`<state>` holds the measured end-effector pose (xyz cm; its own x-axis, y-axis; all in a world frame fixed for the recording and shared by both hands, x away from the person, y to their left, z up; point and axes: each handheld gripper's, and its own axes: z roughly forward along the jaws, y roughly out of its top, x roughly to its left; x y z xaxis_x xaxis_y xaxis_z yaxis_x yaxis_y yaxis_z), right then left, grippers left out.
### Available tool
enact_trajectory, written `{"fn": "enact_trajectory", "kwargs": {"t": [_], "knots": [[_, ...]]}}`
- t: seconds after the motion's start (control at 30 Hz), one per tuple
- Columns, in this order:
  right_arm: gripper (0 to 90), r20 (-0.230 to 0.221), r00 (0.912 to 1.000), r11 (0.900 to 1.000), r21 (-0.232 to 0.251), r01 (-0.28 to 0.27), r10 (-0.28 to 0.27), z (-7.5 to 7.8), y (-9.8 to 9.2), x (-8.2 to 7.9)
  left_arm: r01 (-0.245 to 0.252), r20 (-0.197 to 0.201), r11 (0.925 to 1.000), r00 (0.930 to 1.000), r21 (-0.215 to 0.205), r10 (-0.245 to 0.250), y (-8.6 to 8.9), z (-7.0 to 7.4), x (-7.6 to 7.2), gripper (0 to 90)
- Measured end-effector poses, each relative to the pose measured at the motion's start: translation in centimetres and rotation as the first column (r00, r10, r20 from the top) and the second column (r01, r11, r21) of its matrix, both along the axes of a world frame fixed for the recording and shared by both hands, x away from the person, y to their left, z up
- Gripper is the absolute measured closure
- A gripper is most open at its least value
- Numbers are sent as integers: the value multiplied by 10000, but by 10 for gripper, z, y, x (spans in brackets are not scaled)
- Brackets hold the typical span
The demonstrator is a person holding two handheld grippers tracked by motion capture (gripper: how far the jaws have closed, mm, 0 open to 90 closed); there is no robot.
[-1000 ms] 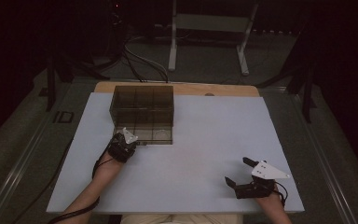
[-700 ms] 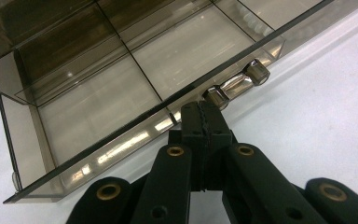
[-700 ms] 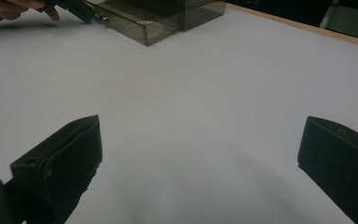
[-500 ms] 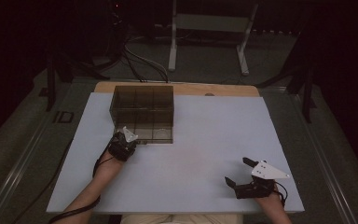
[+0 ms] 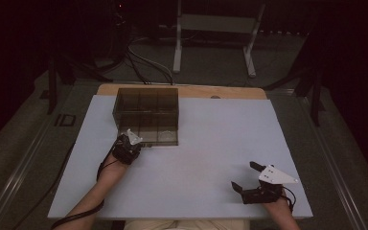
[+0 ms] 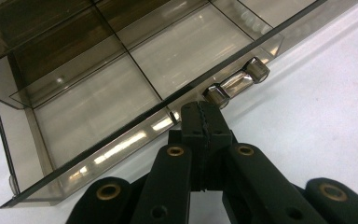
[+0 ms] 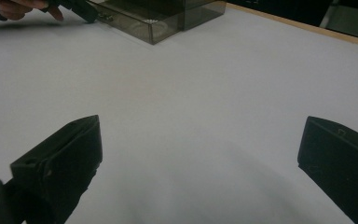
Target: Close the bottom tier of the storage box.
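Now the left hand-held gripper (image 6: 205,116) is pressed together just beside the handle (image 6: 237,82) of the smoky drawer (image 6: 98,107) pulled out on the bench (image 5: 211,158); the right hand-held gripper (image 7: 200,154) is spread over bare bench.

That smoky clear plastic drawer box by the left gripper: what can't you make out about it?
- Smoky clear plastic drawer box, high view: compartment contents too dim and small to tell.
- Its drawer handle, left gripper view: the shut left gripper sits beside it; touching or not is unclear.
- Right gripper view: the box's far end is cut off by the top edge.
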<state>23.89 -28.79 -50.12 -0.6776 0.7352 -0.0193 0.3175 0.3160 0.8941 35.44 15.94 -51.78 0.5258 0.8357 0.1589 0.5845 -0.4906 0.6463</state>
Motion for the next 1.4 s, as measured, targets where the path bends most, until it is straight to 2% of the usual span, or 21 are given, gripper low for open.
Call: {"fn": "enact_trajectory", "kwargs": {"t": [0.2,0.37,0.7,1.03,1.4], "knots": [[0,14,10000,10000,6,-3,3,0,0,0,-15,-31,10000,10000,-47,14,-1,0,3,900],[0,10,10000,10000,7,9,-9,0,0,0,-30,-11,10000,10000,77,30,-3,0,5,900],[0,-4,10000,10000,-2,13,-13,0,0,-1,-119,41,9999,9999,-39,119,-2,-1,10,900],[0,2,10000,10000,-20,22,-22,0,0,-1,-108,83,9998,9999,144,107,-2,-1,14,900],[0,-15,10000,10000,-25,35,-35,0,0,0,-189,46,9998,9998,114,188,-2,-1,18,900]]}}
